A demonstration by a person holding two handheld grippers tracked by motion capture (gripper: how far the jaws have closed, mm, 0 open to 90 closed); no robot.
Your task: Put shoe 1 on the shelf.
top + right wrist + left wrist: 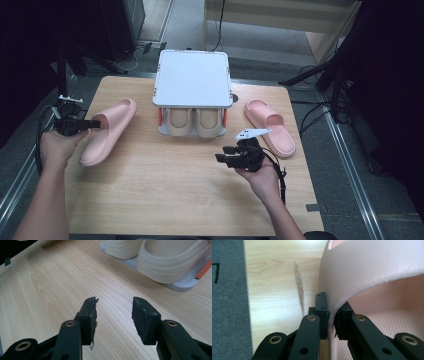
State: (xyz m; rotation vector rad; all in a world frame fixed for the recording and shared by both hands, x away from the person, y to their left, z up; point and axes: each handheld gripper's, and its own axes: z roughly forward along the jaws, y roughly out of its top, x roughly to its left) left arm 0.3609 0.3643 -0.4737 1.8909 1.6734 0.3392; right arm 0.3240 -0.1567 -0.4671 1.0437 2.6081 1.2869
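High view: left tongs (92, 123) are clamped on the strap of the left pink slipper (107, 132) at the bench (175, 200) left edge; right tongs (225, 153) are held open, empty.
Left gripper view: only a thin strap edge (332, 315) is pinched; slip-out is judged likely if swung.
Right gripper view: beige slippers (160, 262) are racked ahead. No readable writing.

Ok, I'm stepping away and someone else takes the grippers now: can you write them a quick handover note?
Left gripper: shut on the upper strap of the left pink slipper, at the table's left side.
Right gripper: open, holding nothing, over bare table in front of the rack.
Done: two beige slippers sit side by side on the rack's lower shelf.
Left: both pink slippers are off the rack; the right pink slipper lies untouched beside it. The rack top looks free for them.
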